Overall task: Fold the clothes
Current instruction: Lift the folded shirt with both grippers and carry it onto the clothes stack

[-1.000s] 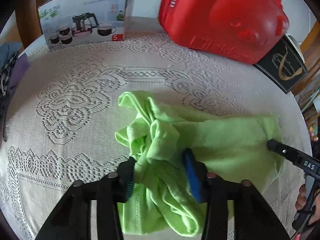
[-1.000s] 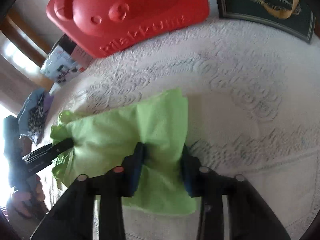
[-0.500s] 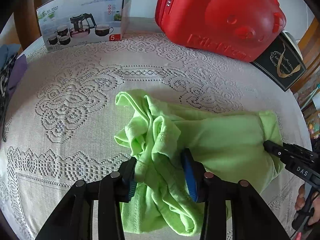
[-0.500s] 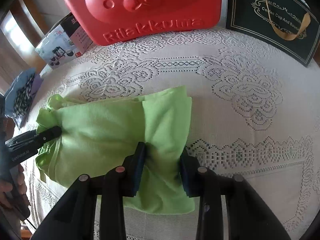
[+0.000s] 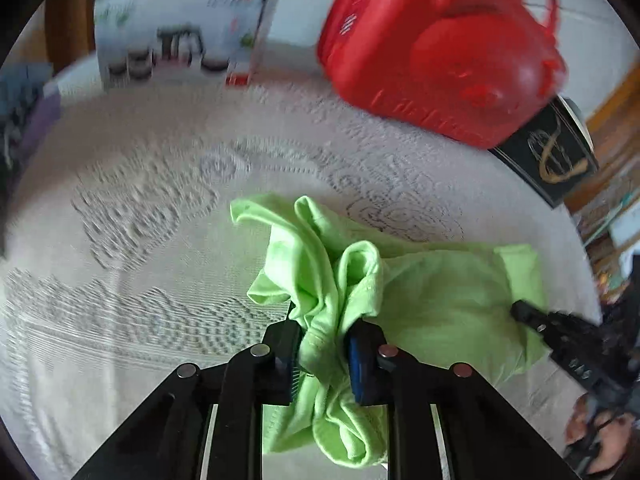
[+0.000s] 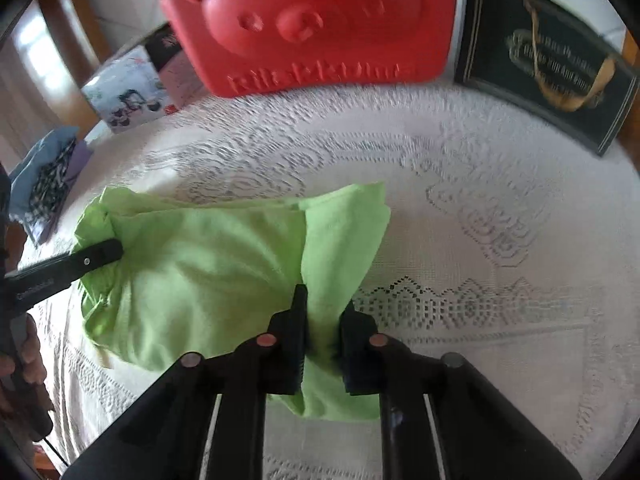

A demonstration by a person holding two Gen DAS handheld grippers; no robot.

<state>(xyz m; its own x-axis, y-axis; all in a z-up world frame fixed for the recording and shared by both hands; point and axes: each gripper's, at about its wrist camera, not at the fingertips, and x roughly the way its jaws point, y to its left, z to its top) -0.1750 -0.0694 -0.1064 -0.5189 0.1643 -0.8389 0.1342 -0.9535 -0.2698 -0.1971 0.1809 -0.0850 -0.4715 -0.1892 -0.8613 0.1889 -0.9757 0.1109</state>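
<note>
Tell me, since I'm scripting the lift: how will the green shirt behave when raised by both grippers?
The green shirt looks thin and floppy, bunching at the left hand-held gripper, so it will probably sag between grips. It creases at the right hand-held gripper, so it likely weighs little.

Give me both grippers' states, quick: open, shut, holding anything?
Left gripper: shut on the bunched end of the green shirt.
Right gripper: shut on the shirt's flatter folded end.

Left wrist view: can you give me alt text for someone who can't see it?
The left gripper has its jaws shut on a bunched end of a lime green garment lying on a white lace tablecloth. The right gripper holds the garment's far end at right. Behind stand a red bear-faced case, a tea set box and a dark gift box.
</note>
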